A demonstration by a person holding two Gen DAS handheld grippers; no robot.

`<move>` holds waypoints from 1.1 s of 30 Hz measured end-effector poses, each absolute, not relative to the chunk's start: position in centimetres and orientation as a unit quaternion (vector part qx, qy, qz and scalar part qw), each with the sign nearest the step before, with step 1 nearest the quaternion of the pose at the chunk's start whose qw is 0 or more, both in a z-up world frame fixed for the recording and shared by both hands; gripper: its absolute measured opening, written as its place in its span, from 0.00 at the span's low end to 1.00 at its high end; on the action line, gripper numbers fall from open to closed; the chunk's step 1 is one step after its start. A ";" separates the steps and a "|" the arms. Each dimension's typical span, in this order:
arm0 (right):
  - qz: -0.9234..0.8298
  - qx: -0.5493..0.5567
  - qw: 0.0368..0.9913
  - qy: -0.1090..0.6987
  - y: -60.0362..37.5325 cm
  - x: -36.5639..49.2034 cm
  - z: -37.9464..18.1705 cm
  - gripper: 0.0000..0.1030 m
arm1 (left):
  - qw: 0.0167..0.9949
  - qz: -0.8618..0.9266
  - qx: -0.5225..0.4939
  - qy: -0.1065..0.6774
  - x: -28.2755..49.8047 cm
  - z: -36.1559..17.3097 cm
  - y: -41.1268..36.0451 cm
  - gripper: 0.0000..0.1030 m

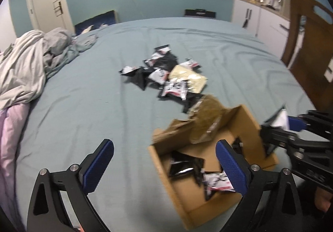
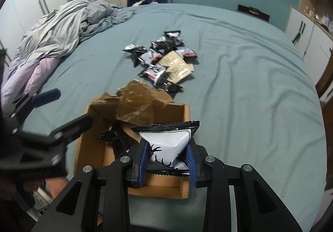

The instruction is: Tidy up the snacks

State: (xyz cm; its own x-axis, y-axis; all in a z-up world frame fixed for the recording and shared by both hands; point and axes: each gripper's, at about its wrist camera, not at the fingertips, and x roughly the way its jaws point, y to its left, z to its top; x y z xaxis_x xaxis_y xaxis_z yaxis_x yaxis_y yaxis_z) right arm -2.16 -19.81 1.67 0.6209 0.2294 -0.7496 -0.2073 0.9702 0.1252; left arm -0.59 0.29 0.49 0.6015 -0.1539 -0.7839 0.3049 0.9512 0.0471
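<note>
An open cardboard box [image 1: 166, 178] [image 2: 185, 115] lies on the bed with a few black-and-white snack packets [image 1: 185, 167] inside. A pile of similar packets [image 1: 172, 88] [image 2: 156, 71] and two beige packets [image 1: 193, 78] [image 2: 177, 65] lies beyond it mid-bed. My left gripper [image 1: 166, 165] is open and empty, low over the box's left side. My right gripper [image 2: 167, 161] is shut on a black-and-white snack packet [image 2: 168, 140] above the box's near right corner; it shows at the right in the left wrist view [image 1: 278, 121].
A heap of grey and pink bedding [image 1: 27, 65] [image 2: 58, 30] lies at the bed's left. A wooden chair [image 1: 308, 44] and white cabinets [image 1: 260, 17] stand to the right. Crumpled brown tape [image 1: 208, 119] sticks up from the box's far flap.
</note>
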 end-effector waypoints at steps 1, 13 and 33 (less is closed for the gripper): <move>0.131 0.011 0.901 0.415 -19.6 -2.4 1.8 0.31 | 0.891 -0.122 0.092 0.428 -0.5 0.4 0.4 0.97; 0.146 0.046 0.903 0.401 -20.9 -2.5 1.9 0.56 | 0.886 -0.102 0.060 0.447 0.5 0.2 1.9 0.97; 0.057 0.041 0.932 0.357 -25.8 -1.5 6.5 0.71 | 0.892 -0.091 0.066 0.437 2.1 0.5 1.8 0.97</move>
State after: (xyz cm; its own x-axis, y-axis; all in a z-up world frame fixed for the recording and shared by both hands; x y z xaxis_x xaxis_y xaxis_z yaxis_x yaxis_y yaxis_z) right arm -1.45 -25.83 6.54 0.7391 0.1354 -0.6599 -0.0775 0.9902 0.1164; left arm 2.12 1.81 0.48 0.6008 -0.1046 -0.7925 0.2198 0.9748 0.0379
